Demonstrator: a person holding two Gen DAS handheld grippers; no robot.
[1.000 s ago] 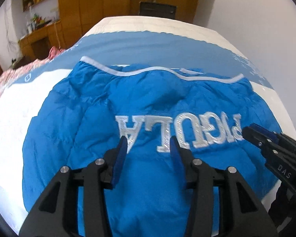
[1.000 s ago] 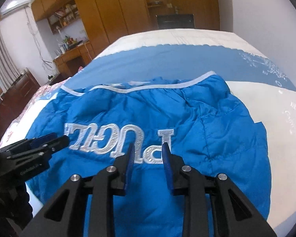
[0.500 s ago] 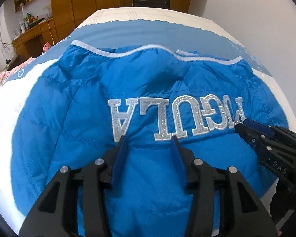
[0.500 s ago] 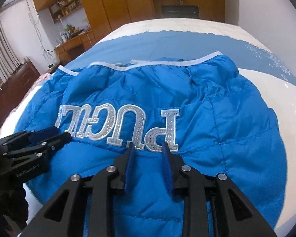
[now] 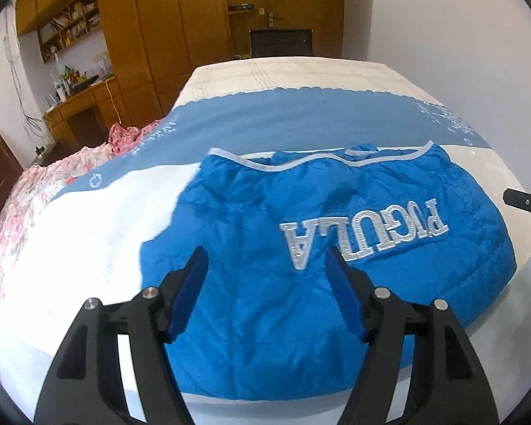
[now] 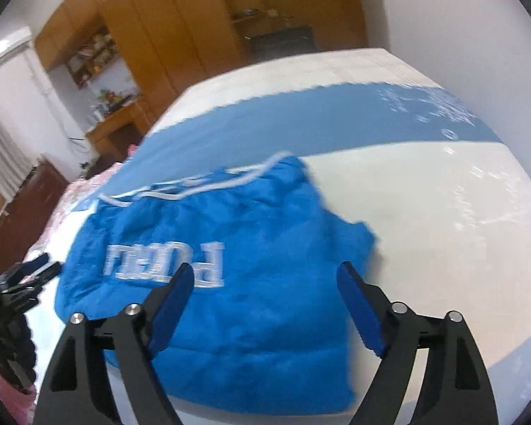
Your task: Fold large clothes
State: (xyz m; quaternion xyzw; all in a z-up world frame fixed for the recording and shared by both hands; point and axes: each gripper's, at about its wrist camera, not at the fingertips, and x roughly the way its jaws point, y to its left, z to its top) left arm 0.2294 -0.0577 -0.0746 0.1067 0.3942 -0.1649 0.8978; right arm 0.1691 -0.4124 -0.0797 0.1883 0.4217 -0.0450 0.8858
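Motion blur smears the right wrist view, so the silver lettering (image 6: 166, 260) on the blue padded jacket (image 6: 230, 283) reads poorly there; the left view shows it crisply. The jacket lies folded on the bed (image 5: 88, 248). Both the left gripper (image 5: 267, 269) and right gripper (image 6: 265, 283) hover above it, fingers spread wide, holding nothing. Only the left view shows the pink floral bedding (image 5: 24, 205).

One blue jacket (image 5: 301, 248), one bed (image 5: 88, 248), two grippers: left gripper (image 5: 265, 269), right gripper (image 6: 265, 279).
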